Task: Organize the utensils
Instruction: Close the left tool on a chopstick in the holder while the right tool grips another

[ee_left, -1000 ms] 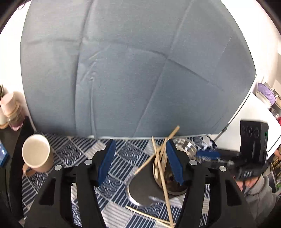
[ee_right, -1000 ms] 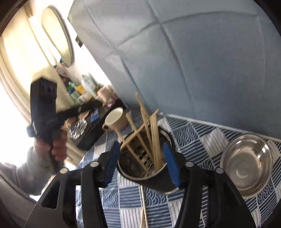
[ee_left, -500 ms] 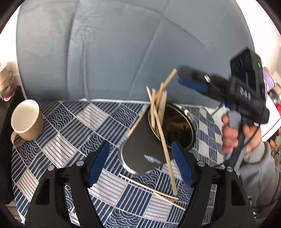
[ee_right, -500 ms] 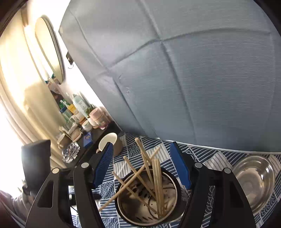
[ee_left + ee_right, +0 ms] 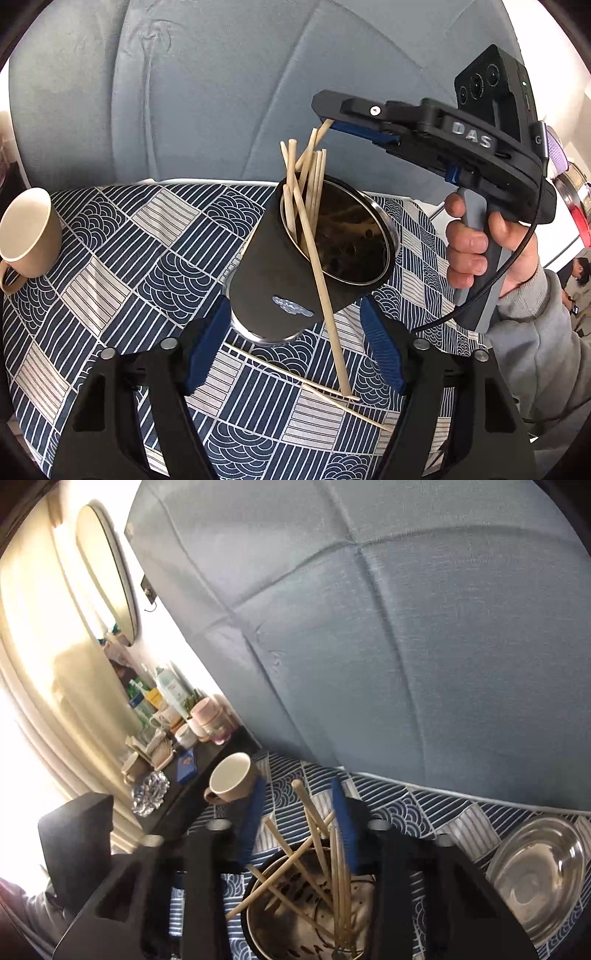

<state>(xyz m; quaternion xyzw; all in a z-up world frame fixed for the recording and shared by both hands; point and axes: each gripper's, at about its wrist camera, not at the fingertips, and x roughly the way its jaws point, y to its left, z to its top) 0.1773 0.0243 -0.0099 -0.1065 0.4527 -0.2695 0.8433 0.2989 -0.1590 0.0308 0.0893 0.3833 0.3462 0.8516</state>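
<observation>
A black utensil holder [image 5: 288,273] stands on the patterned blue cloth [image 5: 122,266] with several wooden chopsticks [image 5: 306,192] sticking out of it. My left gripper [image 5: 293,347] flanks the holder's base; its jaws are closing, with both pads clear of the holder. Loose chopsticks [image 5: 295,373] lie on the cloth just in front of it. My right gripper [image 5: 323,110] hovers over the holder. Its jaws are closing around the top of one chopstick [image 5: 299,794]. In the right wrist view, small gaps still show on both sides of that chopstick, between the right gripper's [image 5: 298,786] pads.
A beige mug [image 5: 27,232] sits at the cloth's left edge. A steel bowl [image 5: 539,871] rests to the right of the holder. A dark side shelf [image 5: 173,775] crowded with bottles and cups runs along the left. A blue-grey backdrop [image 5: 221,92] rises behind the table.
The right gripper's jaws have narrowed around a chopstick top. The left gripper has dropped closer to the holder and now flanks its base.
</observation>
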